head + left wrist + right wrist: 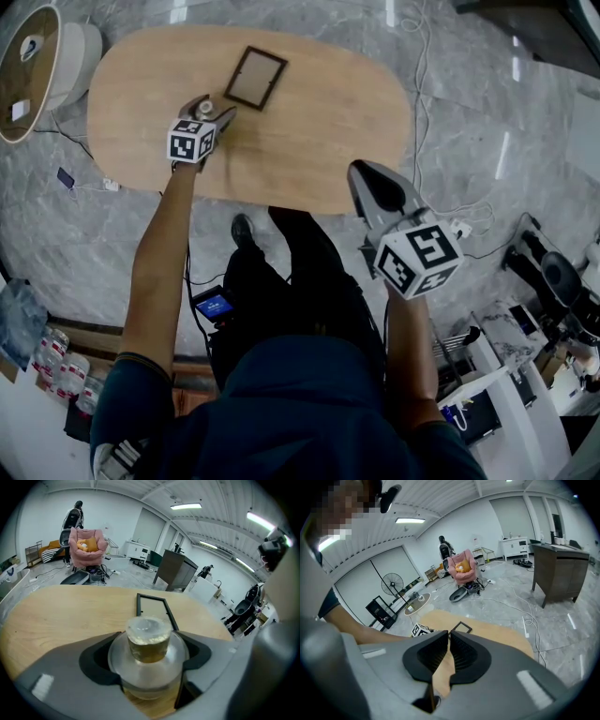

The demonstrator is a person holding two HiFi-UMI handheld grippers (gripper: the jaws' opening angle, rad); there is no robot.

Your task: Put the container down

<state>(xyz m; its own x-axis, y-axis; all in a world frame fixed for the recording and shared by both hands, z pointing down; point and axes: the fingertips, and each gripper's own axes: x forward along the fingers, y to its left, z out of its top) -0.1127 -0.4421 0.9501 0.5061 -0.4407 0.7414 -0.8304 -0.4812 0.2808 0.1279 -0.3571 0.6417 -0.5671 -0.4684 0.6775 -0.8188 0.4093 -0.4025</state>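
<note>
The container (pixel 149 644) is a small clear round jar with a clear lid and yellowish contents. My left gripper (pixel 149 656) is shut on its wide body, one dark pad on each side, low over the wooden table (pixel 61 611). From the head view, the left gripper (pixel 220 111) holds the container (pixel 205 106) over the table's left part (pixel 309 131), next to a black picture frame (pixel 255 78) lying flat. My right gripper (pixel 364 172) hangs off the table's near edge, shut and empty; its pads (pixel 440 644) meet at the tips.
The oval table stands on a grey marble floor with cables. A round side table (pixel 26 70) is at the far left. A pink armchair (pixel 86 545) and a dark cabinet (pixel 176 571) stand beyond the table. The person's legs (pixel 291 272) are at the near edge.
</note>
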